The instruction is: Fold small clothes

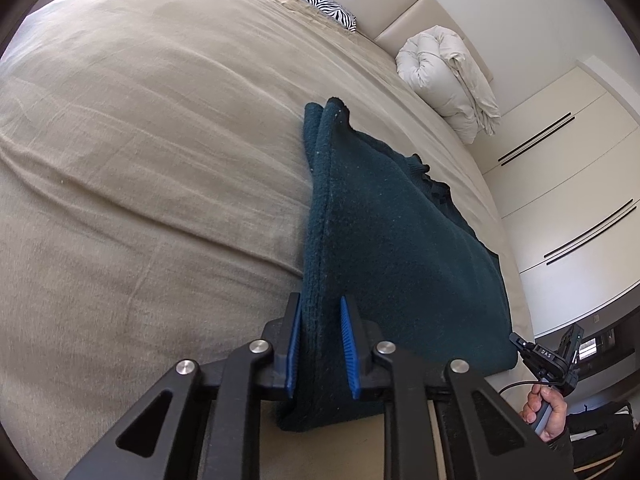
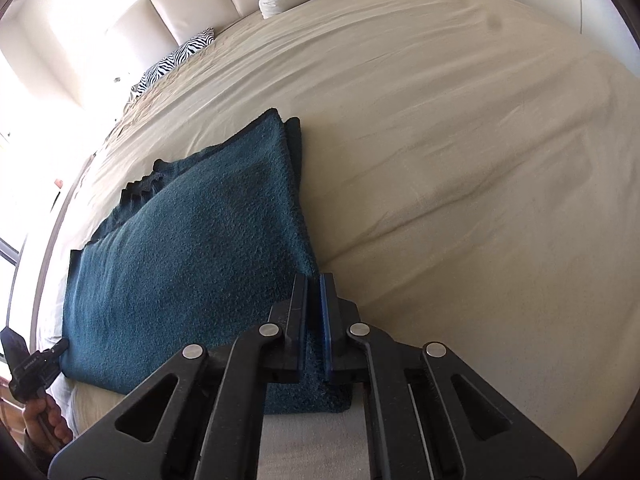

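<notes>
Two tools grip one teal garment (image 1: 380, 240) lying folded on the beige bed (image 1: 140, 160), near its edge. Left tool (image 1: 320, 348) pinches a thick fold of one corner; right tool (image 2: 314, 328) is pressed together on the other corner.

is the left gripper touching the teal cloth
Touching. The left wrist view shows the left gripper with both blue pads pressed against a thick fold of the teal cloth.

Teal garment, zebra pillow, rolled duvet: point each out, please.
teal garment (image 1: 400, 240), left wrist view, its upper layer.
zebra pillow (image 1: 316, 2), left wrist view, its striped top.
rolled duvet (image 1: 444, 80), left wrist view, its rounded front.
</notes>
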Available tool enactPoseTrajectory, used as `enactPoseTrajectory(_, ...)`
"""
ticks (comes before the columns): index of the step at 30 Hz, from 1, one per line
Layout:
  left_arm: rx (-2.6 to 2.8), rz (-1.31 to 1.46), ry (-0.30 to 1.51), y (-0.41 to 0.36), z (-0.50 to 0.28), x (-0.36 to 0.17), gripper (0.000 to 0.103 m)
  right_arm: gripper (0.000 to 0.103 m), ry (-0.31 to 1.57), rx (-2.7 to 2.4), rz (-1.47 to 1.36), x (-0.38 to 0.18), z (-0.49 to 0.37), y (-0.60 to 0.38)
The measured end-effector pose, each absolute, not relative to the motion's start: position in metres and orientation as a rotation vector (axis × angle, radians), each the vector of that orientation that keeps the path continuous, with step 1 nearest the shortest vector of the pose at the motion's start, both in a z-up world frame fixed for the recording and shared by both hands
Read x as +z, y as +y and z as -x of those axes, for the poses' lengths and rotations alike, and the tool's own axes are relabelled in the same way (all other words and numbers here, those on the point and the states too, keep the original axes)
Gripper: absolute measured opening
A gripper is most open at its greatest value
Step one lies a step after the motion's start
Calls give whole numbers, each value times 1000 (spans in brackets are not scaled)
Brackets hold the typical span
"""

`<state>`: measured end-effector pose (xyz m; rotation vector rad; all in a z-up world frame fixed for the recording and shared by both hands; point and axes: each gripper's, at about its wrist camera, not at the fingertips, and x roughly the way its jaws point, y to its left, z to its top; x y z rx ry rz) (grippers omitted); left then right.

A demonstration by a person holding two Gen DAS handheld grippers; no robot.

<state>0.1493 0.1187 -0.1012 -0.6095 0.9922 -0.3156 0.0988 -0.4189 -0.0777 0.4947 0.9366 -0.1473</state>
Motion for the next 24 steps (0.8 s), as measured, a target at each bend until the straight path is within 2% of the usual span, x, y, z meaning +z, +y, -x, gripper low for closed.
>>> enactPoseTrajectory(9,-317,594,1001,117,-150,-103,17,5,939,-144,-578,-92,-98,-428)
enactPoseTrajectory(24,-315,594,1003,121,-139,-109,15,7,957,-143,-557,-95,-101,-423)
